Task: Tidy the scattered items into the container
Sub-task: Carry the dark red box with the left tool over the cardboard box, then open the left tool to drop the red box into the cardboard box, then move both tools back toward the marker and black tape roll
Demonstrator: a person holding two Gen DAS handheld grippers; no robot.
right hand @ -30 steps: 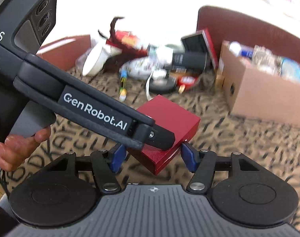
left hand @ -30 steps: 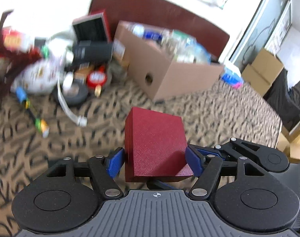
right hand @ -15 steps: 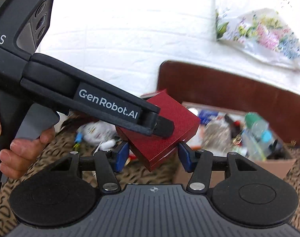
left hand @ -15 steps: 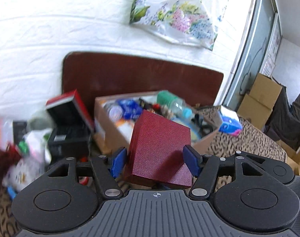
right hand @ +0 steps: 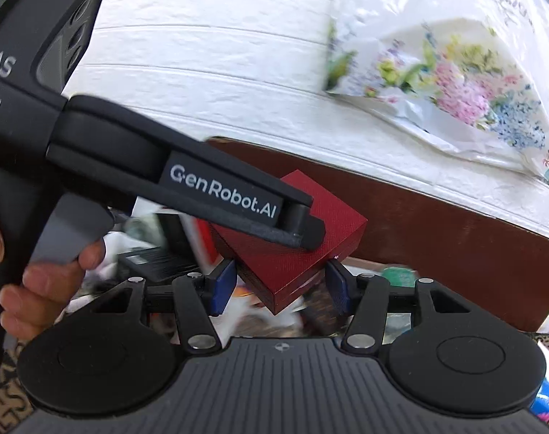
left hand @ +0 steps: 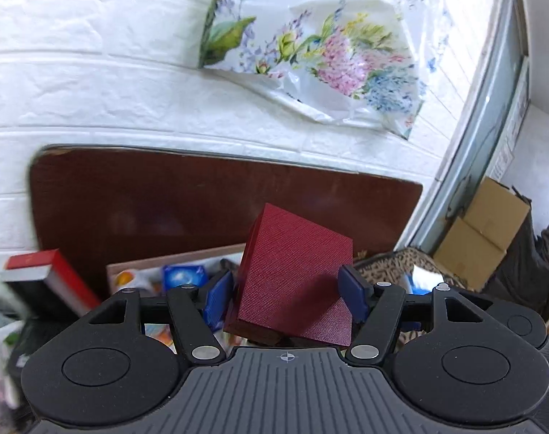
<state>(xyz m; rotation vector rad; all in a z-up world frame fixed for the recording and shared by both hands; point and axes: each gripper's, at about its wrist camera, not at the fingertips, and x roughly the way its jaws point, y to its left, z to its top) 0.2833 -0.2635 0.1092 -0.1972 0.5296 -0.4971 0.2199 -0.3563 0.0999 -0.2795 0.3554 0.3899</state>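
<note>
Red box (left hand: pixel 292 282), tilted above the cardboard container (left hand: pixel 173 264), sits clamped in the left claw (left hand: pixel 287 298), jaws closing, right claw (right hand: pixel 280 285) flanking without gripping; that skewed corner hold could slip and drop it outside.

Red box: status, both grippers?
Left gripper closing on red box, box aloft. Right gripper straddles its corner, contact unclear. Cardboard container just ahead, already crowded, nothing between.
</note>
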